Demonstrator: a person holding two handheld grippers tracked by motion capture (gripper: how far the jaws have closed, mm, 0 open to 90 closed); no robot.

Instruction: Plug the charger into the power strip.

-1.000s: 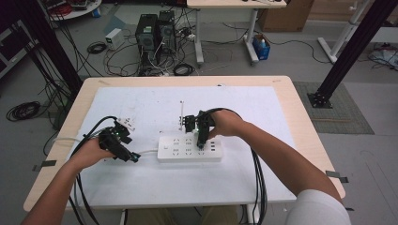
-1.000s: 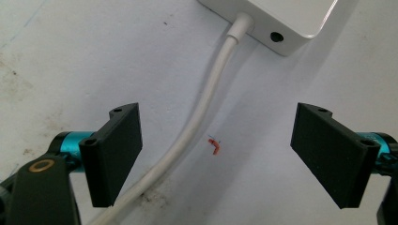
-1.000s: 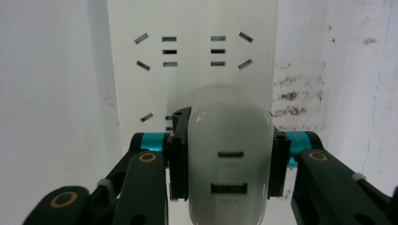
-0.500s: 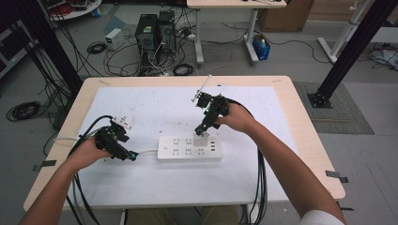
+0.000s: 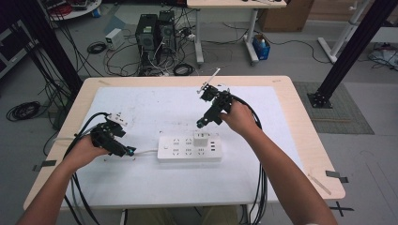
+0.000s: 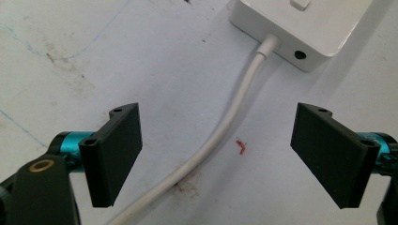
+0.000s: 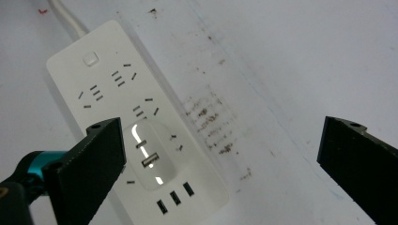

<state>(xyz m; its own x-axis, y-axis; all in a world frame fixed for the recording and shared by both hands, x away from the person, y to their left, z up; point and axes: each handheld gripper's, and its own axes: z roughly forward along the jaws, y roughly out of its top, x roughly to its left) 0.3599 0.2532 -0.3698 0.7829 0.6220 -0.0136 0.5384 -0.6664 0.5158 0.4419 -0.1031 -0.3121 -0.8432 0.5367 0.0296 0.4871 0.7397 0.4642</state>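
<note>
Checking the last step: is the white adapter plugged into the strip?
Plugged in: the adapter stands upright in the power strip, seated flush.

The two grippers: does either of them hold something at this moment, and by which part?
Nothing is held. The left gripper is open astride the power strip's cable; the right gripper is open above the power strip.

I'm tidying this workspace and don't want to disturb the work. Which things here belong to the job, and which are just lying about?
Belonging to the job:
- white plastic power strip
- small white charger block plugged into it
- strip's white cord
- left tool, jaws open over the cord
- right tool, open above the strip

Lying about:
- black computer towers on the floor
- blue box by the far desk
</note>
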